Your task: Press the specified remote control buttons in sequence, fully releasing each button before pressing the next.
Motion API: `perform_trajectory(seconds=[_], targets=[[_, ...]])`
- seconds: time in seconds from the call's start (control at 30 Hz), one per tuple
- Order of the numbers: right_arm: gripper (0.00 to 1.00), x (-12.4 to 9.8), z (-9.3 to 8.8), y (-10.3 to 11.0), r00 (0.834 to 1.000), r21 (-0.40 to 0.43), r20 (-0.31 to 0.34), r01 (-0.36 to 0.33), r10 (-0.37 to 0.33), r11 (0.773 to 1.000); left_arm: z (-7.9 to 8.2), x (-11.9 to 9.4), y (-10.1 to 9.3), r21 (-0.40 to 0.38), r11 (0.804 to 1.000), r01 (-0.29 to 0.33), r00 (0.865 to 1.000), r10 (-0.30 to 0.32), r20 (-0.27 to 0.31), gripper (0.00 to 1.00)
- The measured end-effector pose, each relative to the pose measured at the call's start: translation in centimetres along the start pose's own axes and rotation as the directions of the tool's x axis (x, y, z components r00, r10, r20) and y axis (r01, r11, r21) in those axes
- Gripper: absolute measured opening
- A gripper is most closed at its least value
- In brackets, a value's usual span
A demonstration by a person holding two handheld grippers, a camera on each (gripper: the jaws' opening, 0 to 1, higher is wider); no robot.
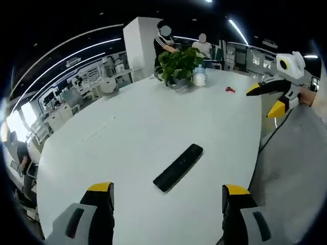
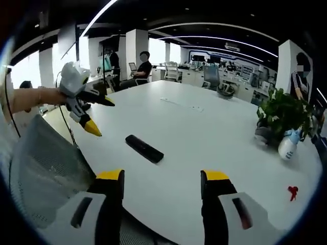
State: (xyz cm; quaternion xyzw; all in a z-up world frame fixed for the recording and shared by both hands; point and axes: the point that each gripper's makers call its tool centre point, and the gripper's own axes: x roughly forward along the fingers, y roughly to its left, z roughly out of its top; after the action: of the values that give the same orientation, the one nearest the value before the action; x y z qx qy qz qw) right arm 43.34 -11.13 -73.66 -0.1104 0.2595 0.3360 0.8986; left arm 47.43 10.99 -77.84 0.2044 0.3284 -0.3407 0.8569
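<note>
Approach step: no button pressed yet, both sets of fingers released.
My left gripper (image 1: 167, 196) and right gripper (image 2: 162, 185) hover spread; remote (image 1: 178, 167) lies ahead between fingers on the worktop (image 1: 127, 132); next I guess close in, press.

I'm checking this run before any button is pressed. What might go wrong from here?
1. Both grippers, left and right, are open and off the remote; wide jaws might hit two buttons at once.
2. The remote lies loose on the smooth white table, so a slanted press may slide it.
</note>
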Motion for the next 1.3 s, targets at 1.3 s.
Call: perform_trajectory(seconds=[1.3], targets=[[0.60, 0.0, -0.3, -0.2, 1.000, -0.002, -0.013, 0.008, -0.008, 1.000, -2.4, 5.3, -0.2, 0.322, 0.896, 0.307, 0.915, -0.185, -0.358, 0.80]])
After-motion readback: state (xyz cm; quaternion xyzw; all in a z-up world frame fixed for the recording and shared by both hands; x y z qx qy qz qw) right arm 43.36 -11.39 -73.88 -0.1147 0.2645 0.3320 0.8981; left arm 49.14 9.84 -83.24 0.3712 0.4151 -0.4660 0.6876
